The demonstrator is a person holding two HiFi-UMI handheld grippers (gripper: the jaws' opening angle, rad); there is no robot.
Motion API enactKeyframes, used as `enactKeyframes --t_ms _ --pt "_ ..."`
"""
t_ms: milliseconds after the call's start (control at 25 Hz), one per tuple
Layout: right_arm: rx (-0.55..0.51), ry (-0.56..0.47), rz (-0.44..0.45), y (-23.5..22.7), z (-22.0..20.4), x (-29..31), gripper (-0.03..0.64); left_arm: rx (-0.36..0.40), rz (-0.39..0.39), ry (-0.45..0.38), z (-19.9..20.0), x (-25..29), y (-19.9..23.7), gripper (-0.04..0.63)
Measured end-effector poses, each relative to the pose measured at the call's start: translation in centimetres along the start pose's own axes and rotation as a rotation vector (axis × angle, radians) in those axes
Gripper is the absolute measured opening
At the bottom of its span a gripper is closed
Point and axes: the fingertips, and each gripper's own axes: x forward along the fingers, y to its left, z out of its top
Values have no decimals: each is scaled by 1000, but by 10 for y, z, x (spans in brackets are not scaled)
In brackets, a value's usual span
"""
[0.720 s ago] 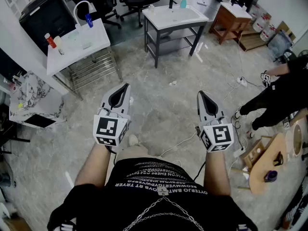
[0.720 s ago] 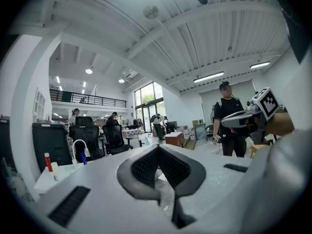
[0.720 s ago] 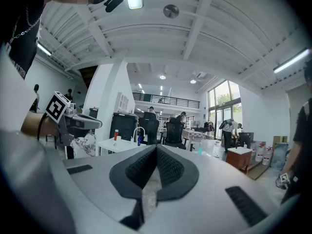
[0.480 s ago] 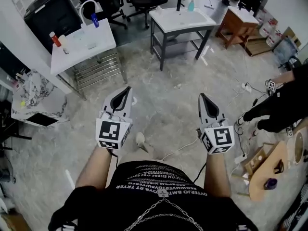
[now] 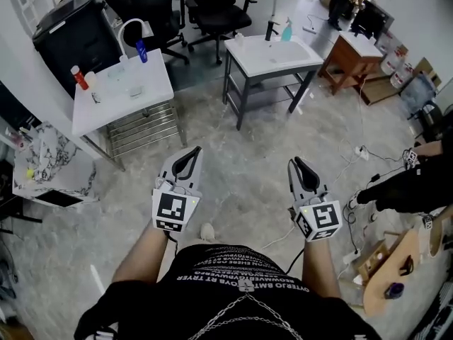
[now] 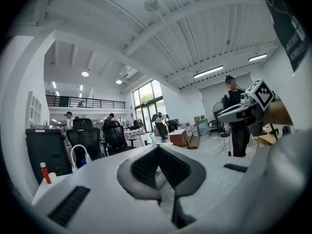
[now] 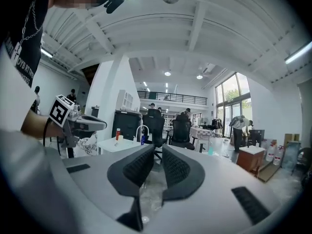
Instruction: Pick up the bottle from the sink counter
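Two sink counters stand ahead across the floor. The left white counter [image 5: 124,94] carries a curved faucet, a red bottle [image 5: 77,77] and a blue bottle [image 5: 142,50]. The middle sink counter [image 5: 272,54] holds a teal bottle [image 5: 287,30] beside its black tap. My left gripper [image 5: 190,154] and right gripper [image 5: 297,163] hover over bare floor, well short of both counters, each shut with nothing between the jaws. In the right gripper view the red bottle [image 7: 117,133], blue bottle [image 7: 143,140] and teal bottle [image 7: 211,150] show far off.
Black office chairs [image 5: 212,6] stand behind the counters, and a black cabinet [image 5: 78,27] at far left. A wooden cabinet [image 5: 354,55] is right of the middle sink. A person [image 5: 410,183] crouches at right near cables and a wooden stool [image 5: 396,253]. A marble-topped table [image 5: 49,154] sits left.
The view has moved forward, so both counters sit lower and nearer in the head view. Both grippers dropped slightly in the frame and stayed shut. The crouching person has slid further right.
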Motion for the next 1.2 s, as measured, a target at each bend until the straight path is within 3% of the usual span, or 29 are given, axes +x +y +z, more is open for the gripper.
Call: enactKeyframes --t_ms 360,600,960,1200 --pt "15 -8 -42 -15 16 97 189 -21 -12 -14 -5 66 95 5" --pt "21 37 -43 -23 6 145 260 -31 -45 -16 -13 110 128 5" --pt "26 26 -18 -80 -5 208 273 -41 -43 12 -27 198 136 5" --pt "45 20 23 -136 -8 270 275 -25 -39 4 -10 275 144 5"
